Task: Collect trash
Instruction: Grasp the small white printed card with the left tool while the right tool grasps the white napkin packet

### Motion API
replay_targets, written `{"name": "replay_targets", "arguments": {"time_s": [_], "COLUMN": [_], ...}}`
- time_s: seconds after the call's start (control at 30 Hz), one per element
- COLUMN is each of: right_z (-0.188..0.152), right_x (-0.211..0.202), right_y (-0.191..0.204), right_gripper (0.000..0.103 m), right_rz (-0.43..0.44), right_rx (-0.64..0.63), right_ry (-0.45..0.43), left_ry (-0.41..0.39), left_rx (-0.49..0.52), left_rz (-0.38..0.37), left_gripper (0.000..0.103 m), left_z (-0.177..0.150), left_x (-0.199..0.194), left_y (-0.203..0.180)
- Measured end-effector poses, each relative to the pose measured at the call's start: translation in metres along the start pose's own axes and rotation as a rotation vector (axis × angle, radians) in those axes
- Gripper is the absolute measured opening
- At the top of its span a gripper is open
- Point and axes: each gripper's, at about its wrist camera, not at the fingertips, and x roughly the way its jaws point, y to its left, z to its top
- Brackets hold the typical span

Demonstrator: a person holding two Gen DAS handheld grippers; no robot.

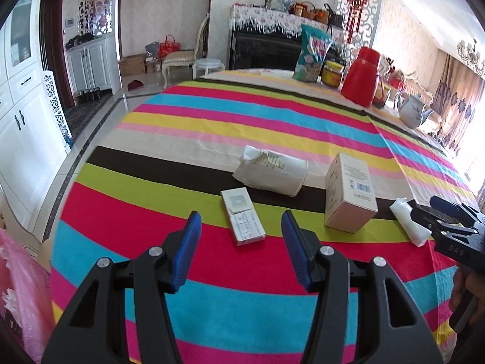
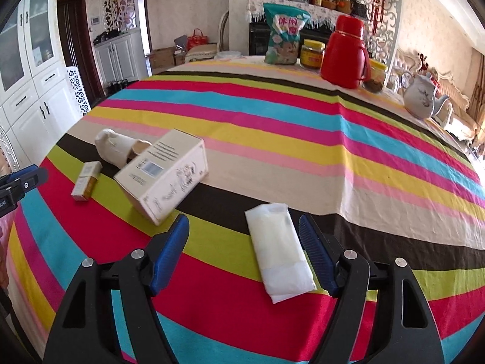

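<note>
hovering over striped tablecloth, both claws apart, nothing held. left gripper jaws parted, small flat pack lying on cloth just ahead between blue pads, untouched. right gripper jaws wide, white tissue packet lying between them, close to right-hand pad, no squeeze visible. crumpled paper cup on its side beyond pack, cardboard box beside it. red thermos, snack bag at far edge.

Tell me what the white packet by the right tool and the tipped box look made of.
White packet: looks like soft, thin plastic film, faintly glossy and creased, probably padded inside. Tipped box: matte printed cardboard, by its crisp folded edges and barcode.
</note>
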Motion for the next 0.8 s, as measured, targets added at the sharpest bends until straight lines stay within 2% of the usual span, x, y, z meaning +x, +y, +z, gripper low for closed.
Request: {"name": "replay_targets", "arguments": {"time_s": [0.3, 0.53, 0.6, 0.8], "right_z": [-0.008, -0.015, -0.017, -0.022], "right_x": [0.019, 0.031, 0.035, 0.043], "right_y": [-0.015, -0.016, -0.018, -0.023], "right_gripper": [0.071, 0.068, 0.065, 0.043], "right_rz": [-0.026, -0.045, -0.047, -0.047], "right_rx": [-0.019, -0.034, -0.029, -0.008], "right_ry": [0.068, 0.122, 0.139, 0.177], "left_ry": [0.090, 0.133, 0.137, 0.162], "left_rx": [-0.002, 0.000, 0.001, 0.026], "left_rz": [0.023, 0.062, 0.064, 0.079], "left_gripper": [0.053, 0.053, 0.050, 0.040], "left_z": [0.000, 0.002, 0.003, 0.003], "left_x": [0.050, 0.069, 0.072, 0.080], "left_y": [-0.008, -0.005, -0.005, -0.011]}}
